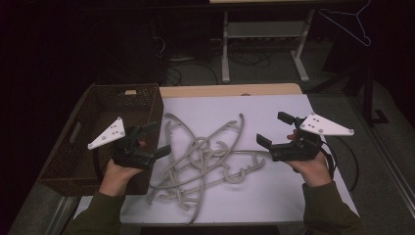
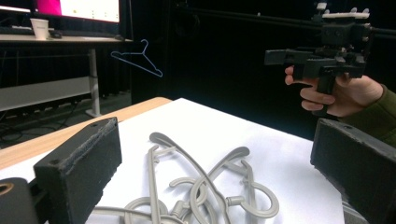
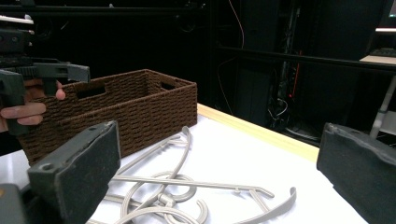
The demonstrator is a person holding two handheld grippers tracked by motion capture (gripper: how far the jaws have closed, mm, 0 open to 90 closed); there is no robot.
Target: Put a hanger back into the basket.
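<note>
A tangle of several pale grey plastic hangers (image 1: 205, 156) lies in the middle of the white table top (image 1: 279, 196). My left gripper (image 1: 156, 138) hovers at the pile's left edge, jaws open, nothing between them. To the right of the pile my right gripper (image 1: 274, 128) is held up, also open and empty. In the left gripper view the hangers (image 2: 201, 186) lie below my wide jaws (image 2: 215, 140), with the right gripper (image 2: 299, 63) beyond. In the right gripper view the hangers (image 3: 187, 186) lie under my open right gripper (image 3: 219, 149), and the left gripper (image 3: 60, 74) is raised by the basket (image 3: 140, 107).
A brown wicker basket (image 1: 122, 89) with handle slots stands along the table's left side. A thin wire hanger (image 1: 350, 24) hangs at the back right. A white desk frame (image 1: 264, 44) stands behind the table, and a desk with a paper cup (image 2: 39, 28) shows in the left gripper view.
</note>
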